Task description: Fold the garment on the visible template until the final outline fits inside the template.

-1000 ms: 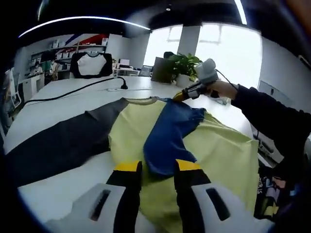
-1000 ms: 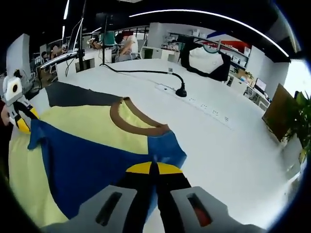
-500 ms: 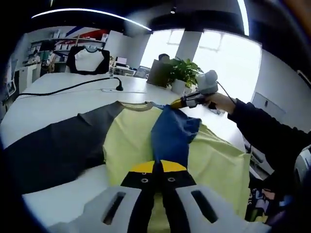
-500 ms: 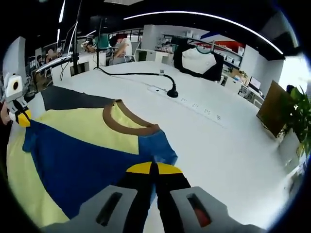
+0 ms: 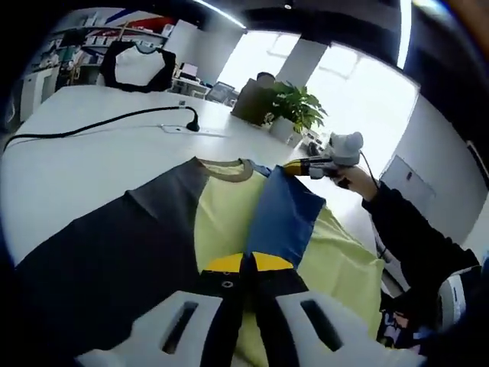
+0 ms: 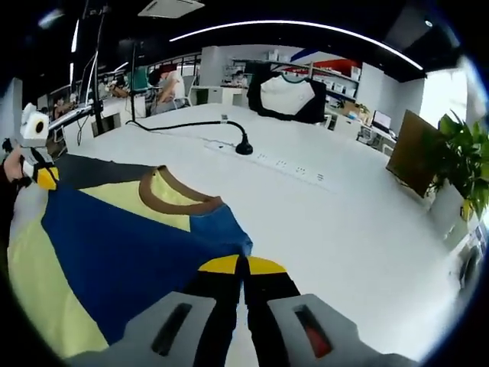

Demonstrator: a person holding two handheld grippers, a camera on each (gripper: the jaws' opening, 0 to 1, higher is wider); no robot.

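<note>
A shirt with a yellow body [image 5: 221, 222], brown collar [image 5: 225, 168], dark grey sleeve [image 5: 114, 245] and blue sleeve [image 5: 283, 218] lies on the white table [image 6: 344, 229]. My left gripper [image 5: 246, 264] is shut on the cuff end of the blue sleeve. My right gripper [image 6: 243, 265] is shut on the sleeve's shoulder end, beside the collar [image 6: 179, 205]. The blue sleeve [image 6: 114, 260] stretches between them across the yellow body. In the left gripper view the right gripper [image 5: 289, 166] comes in from the right; in the right gripper view the left gripper [image 6: 46, 177] is at the left edge.
A black cable [image 5: 99, 122] runs across the far table to a plug [image 5: 192, 125], near a white power strip [image 6: 298, 167]. A potted plant [image 5: 294, 107] and a black-and-white shirt shape [image 5: 137, 65] stand at the back. The person's dark sleeve [image 5: 412, 237] reaches in from the right.
One second ago my left gripper was open around the blue cuff; it has shut on it. Both cameras have since shifted, and the blue sleeve looks pulled straighter between the grippers.
</note>
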